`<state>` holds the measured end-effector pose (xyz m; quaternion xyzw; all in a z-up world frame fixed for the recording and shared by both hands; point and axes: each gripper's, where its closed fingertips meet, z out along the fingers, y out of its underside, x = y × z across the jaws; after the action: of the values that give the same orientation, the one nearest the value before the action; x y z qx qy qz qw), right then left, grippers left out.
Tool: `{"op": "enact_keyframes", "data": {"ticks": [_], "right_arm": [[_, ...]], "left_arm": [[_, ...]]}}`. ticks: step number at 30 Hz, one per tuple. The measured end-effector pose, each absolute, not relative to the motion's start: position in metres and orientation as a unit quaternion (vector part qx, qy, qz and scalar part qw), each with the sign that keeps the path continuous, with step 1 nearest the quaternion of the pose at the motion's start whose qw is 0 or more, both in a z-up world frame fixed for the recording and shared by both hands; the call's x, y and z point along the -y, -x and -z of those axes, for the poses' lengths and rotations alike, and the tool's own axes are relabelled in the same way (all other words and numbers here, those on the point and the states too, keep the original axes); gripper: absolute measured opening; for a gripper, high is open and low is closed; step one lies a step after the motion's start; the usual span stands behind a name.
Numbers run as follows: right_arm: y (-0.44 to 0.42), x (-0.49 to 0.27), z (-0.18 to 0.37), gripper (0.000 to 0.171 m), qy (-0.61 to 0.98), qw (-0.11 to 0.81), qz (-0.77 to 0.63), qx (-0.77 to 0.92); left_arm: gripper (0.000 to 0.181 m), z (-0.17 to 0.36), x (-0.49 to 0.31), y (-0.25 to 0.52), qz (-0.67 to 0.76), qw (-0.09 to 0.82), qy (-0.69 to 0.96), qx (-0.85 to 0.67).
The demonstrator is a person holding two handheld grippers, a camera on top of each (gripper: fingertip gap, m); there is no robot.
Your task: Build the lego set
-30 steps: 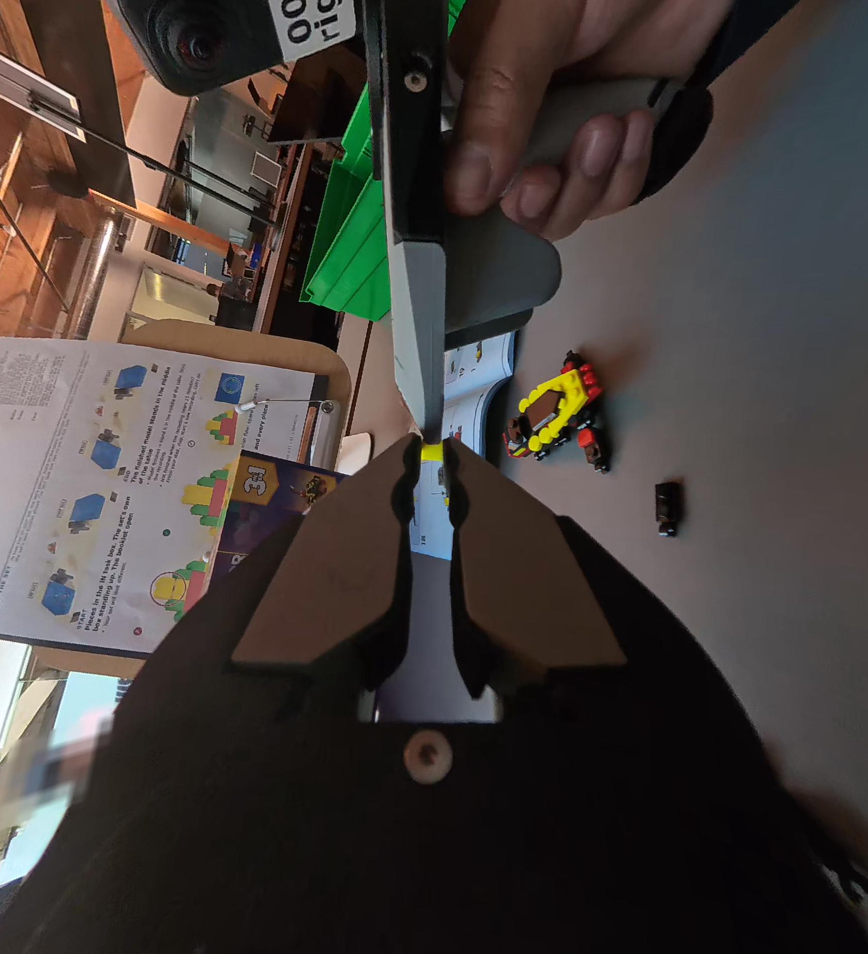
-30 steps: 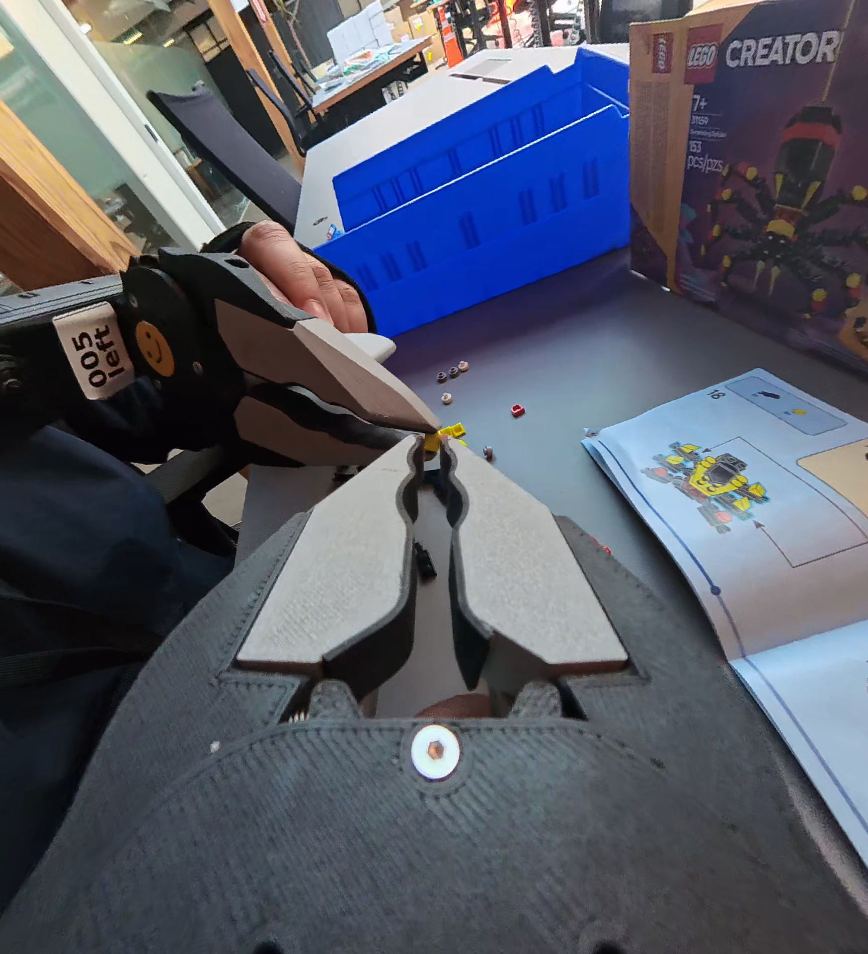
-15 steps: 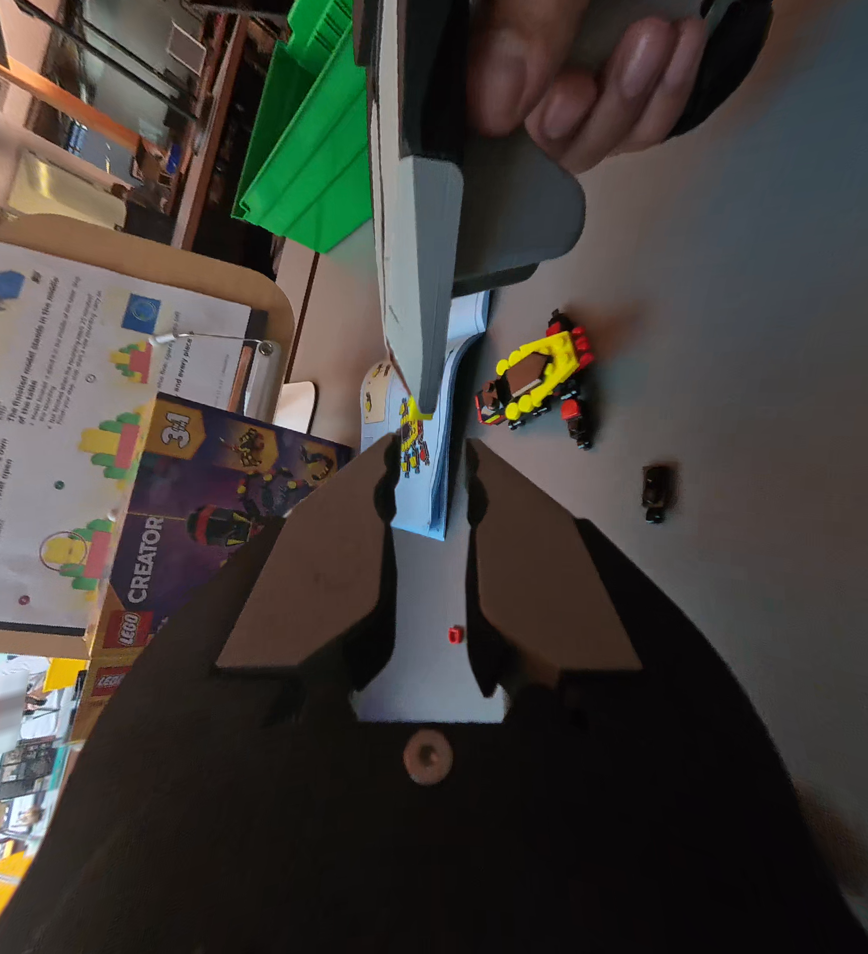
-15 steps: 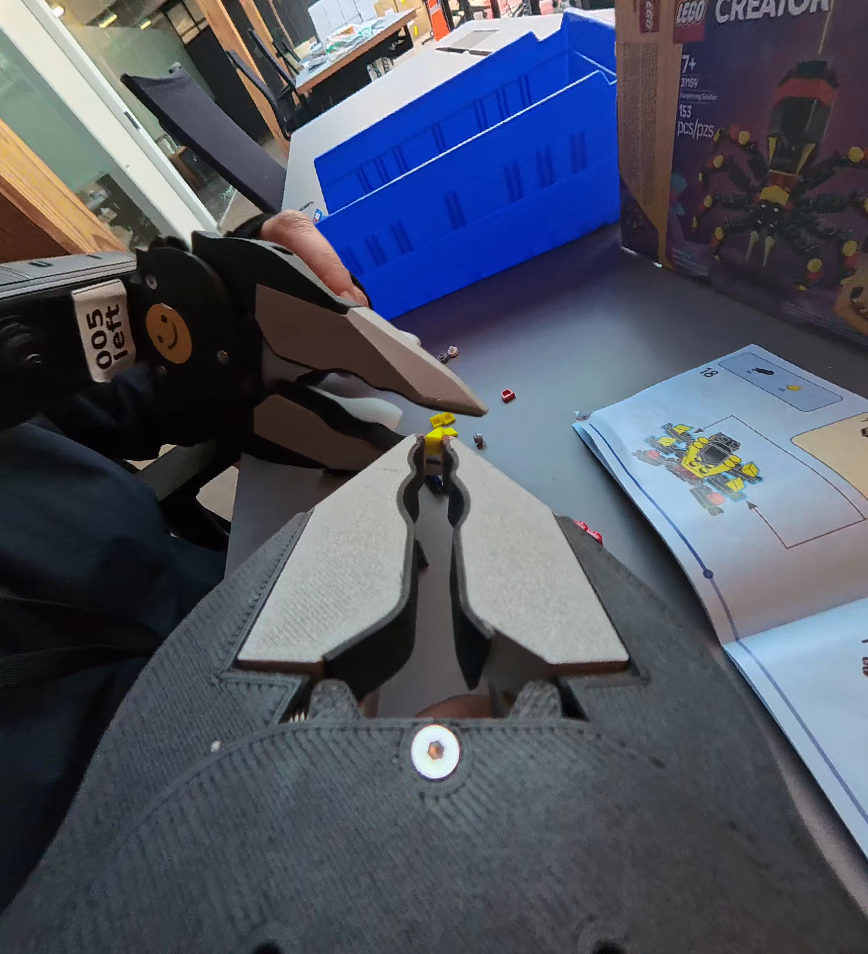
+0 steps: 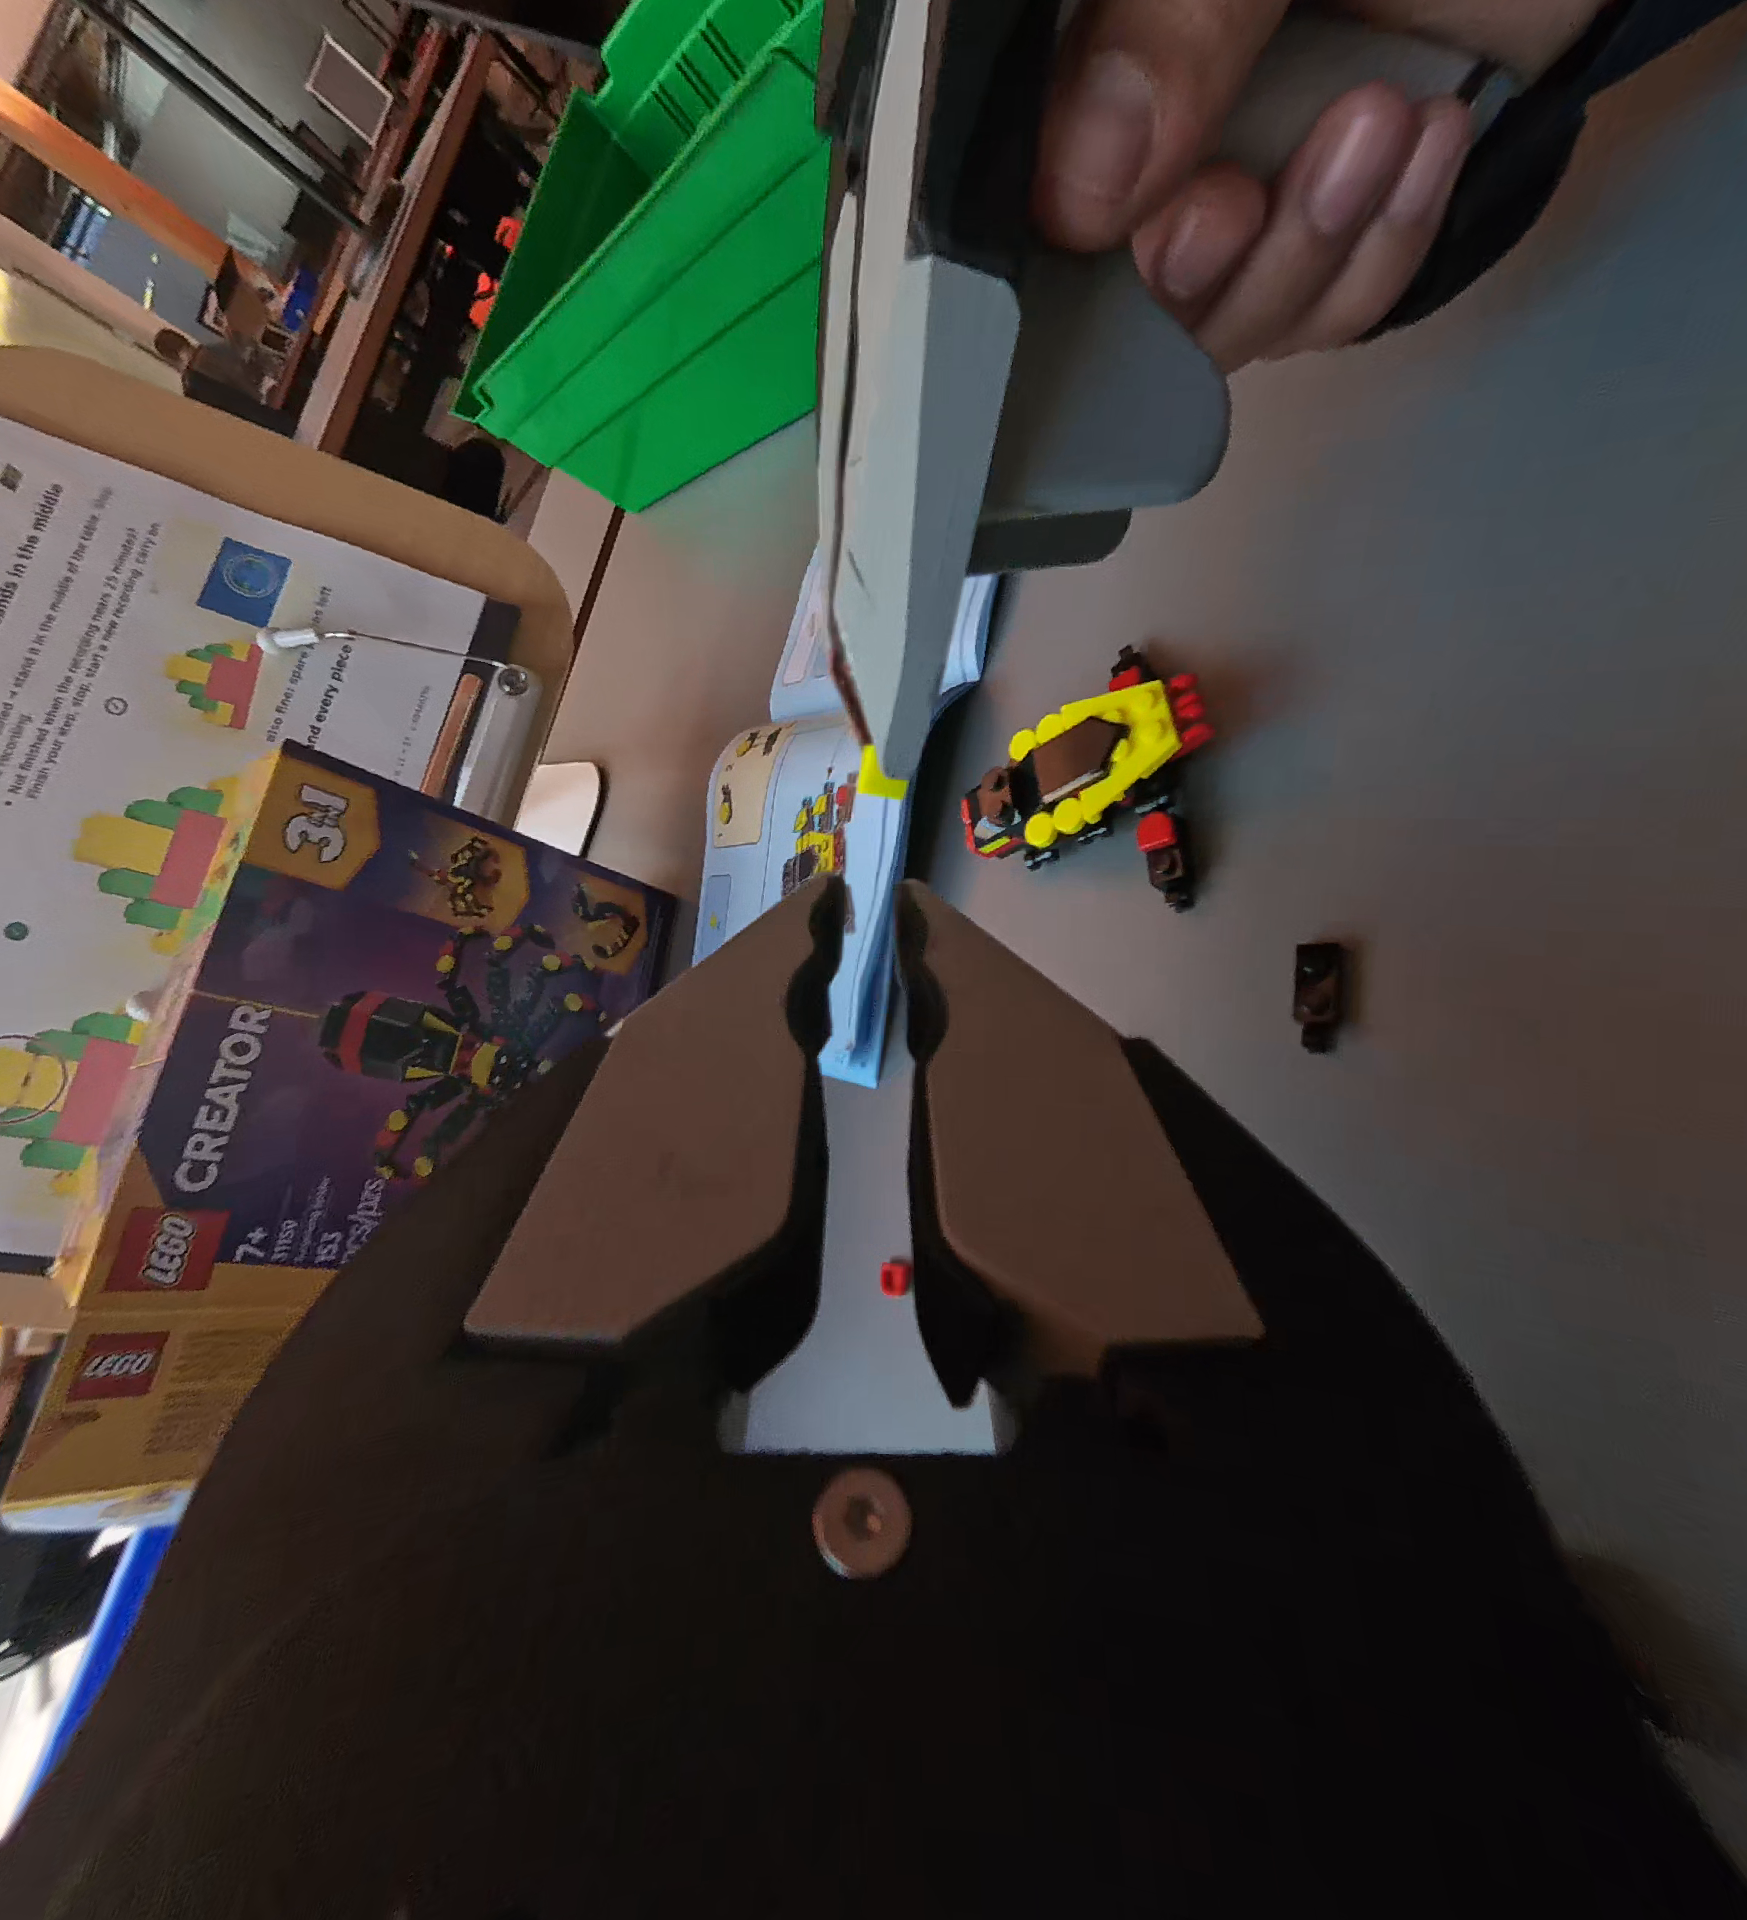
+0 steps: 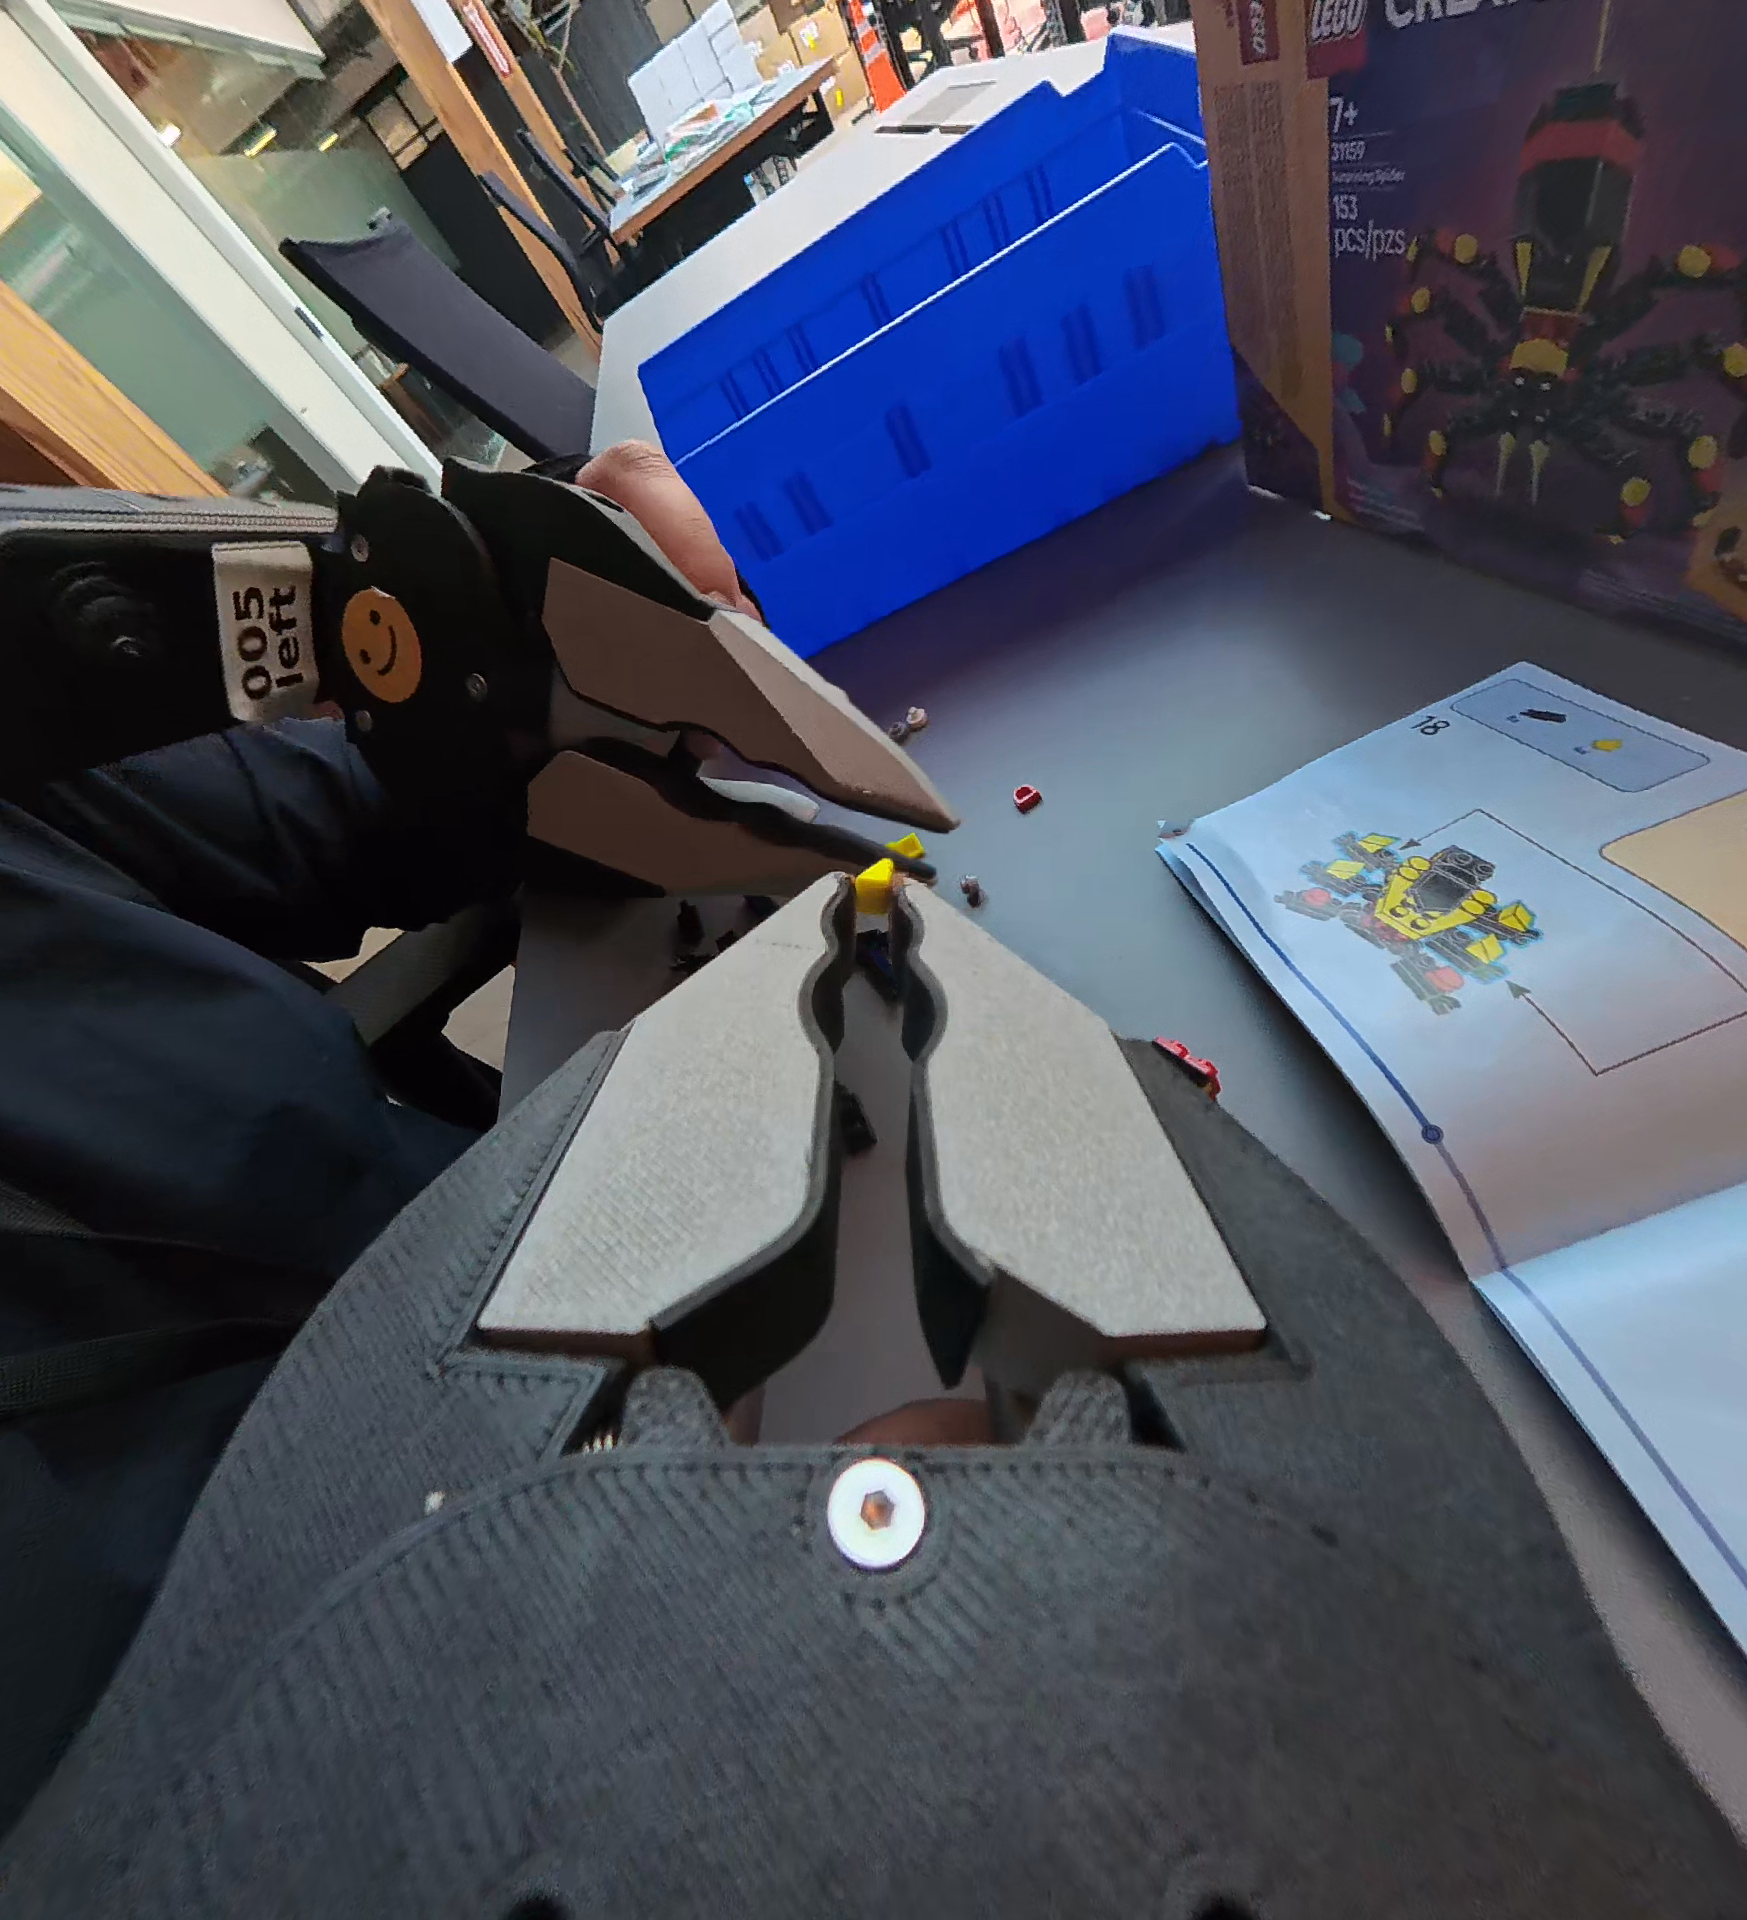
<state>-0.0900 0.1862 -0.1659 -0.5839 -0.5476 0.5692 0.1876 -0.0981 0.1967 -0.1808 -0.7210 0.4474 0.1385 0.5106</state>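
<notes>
My right gripper (image 6: 874, 899) is shut on a small yellow piece (image 6: 874, 881), held just above the dark table. In the left wrist view it comes down from the top (image 5: 884, 758) with the yellow piece (image 5: 879, 777) at its tip. My left gripper (image 5: 867, 906) is empty, its jaws a narrow gap apart; its tips sit just short of that piece. In the right wrist view it (image 6: 936, 850) reaches in from the left. The partly built yellow, red and black model (image 5: 1087, 774) lies on the table beyond.
The open instruction booklet (image 6: 1471, 987) lies at the right, the set's box (image 6: 1575, 312) and blue bins (image 6: 952, 364) behind it. Loose pieces include a red one (image 6: 1027, 797), another yellow one (image 6: 908, 844) and a brown one (image 5: 1321, 992). Green bins (image 5: 661, 260) and a clipboard sheet (image 5: 121, 727) stand far off. The grippers are tip to tip, or close to it.
Both grippers held the yellow piece; my left gripper let go, opened, drew back a little, then narrowed again. The right gripper kept the piece.
</notes>
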Motion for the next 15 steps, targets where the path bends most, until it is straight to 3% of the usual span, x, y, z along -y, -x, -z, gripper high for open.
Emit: {"op": "enact_keyframes", "data": {"ticks": [1,15], "right_arm": [[0.090,-0.186,0.166,0.002,0.583,0.185,-0.570,0.548],[0.086,-0.173,0.167,0.002,0.574,0.125,-0.597,0.547]], "left_arm": [[0.008,0.181,-0.195,0.094,-0.122,0.513,0.721,-0.449],[0.005,0.178,-0.185,0.079,-0.093,0.528,0.698,-0.475]]}}
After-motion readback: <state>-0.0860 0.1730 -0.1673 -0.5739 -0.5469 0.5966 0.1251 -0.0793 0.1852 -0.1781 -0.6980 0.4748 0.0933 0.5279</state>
